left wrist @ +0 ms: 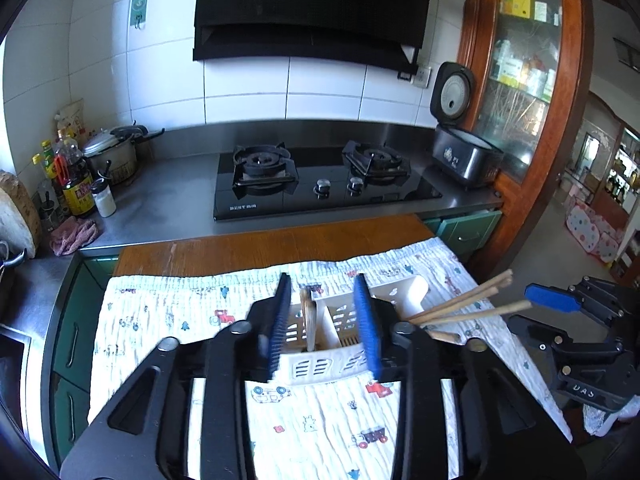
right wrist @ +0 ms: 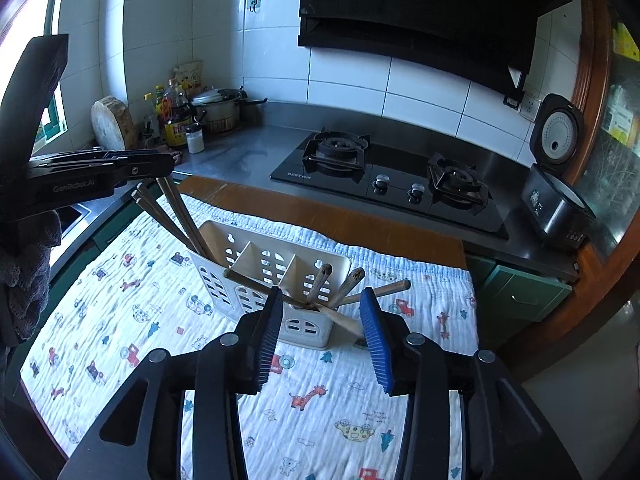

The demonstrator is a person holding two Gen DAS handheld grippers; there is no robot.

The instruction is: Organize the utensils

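Note:
A white slotted utensil caddy (right wrist: 262, 276) with three compartments stands on a printed cloth (right wrist: 120, 320); it also shows in the left wrist view (left wrist: 338, 344). Several wooden chopsticks (right wrist: 176, 216) lean out of its left compartment. Several more utensils (right wrist: 352, 280) stick out of its right compartment. My left gripper (left wrist: 322, 316) is open above the caddy, with a wooden handle (left wrist: 308, 320) upright between its fingers, untouched. My right gripper (right wrist: 318, 322) is open just in front of the caddy's right compartment. Chopsticks (left wrist: 460, 306) angle right in the left wrist view, toward the right gripper (left wrist: 560, 300).
The cloth lies on a wooden table (left wrist: 248, 246). Behind it is a steel counter with a black gas hob (left wrist: 320, 184), an open rice cooker (left wrist: 464, 152), a pot (left wrist: 112, 152), sauce bottles (left wrist: 74, 184) and a pink rag (left wrist: 74, 236). A wooden cabinet (left wrist: 532, 80) stands right.

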